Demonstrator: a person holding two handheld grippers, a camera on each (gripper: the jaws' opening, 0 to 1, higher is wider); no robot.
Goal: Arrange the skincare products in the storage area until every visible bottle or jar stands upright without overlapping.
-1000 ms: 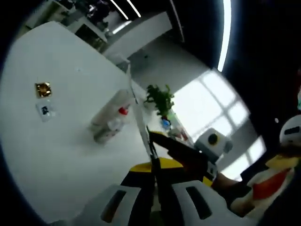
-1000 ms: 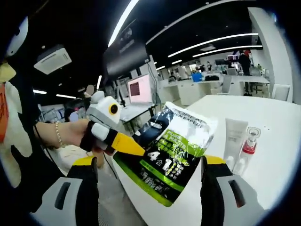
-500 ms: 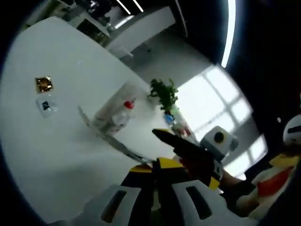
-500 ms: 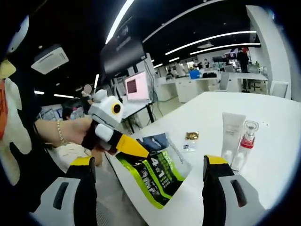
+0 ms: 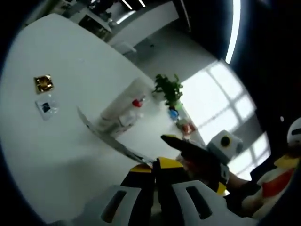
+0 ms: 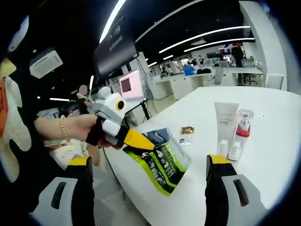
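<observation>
A green-and-black pouch (image 6: 159,164) hangs low over the white table's (image 6: 263,165) near corner, with my left gripper (image 6: 137,140) shut on its edge. In the left gripper view that pouch (image 5: 107,137) shows edge-on, running out from my left gripper (image 5: 155,163). A white tube (image 6: 225,123) and a clear bottle with a red collar (image 6: 241,129) lie side by side on the table, caps toward me. My right gripper (image 6: 149,162) stands open and wide, apart from the pouch. The tube (image 5: 121,104) and bottle (image 5: 133,112) also lie beyond the pouch.
A gold sachet (image 6: 187,129) and a small clear sachet (image 6: 184,140) lie flat near the pouch. A potted plant (image 5: 169,89) stands past the table's far end. A hand (image 6: 77,134) holds the left gripper off the table's edge. Desks and screens fill the room behind.
The left gripper has brought the pouch down from upright in front of the right camera to a low, flatter tilt over the table corner. Tube and bottle have not moved.
</observation>
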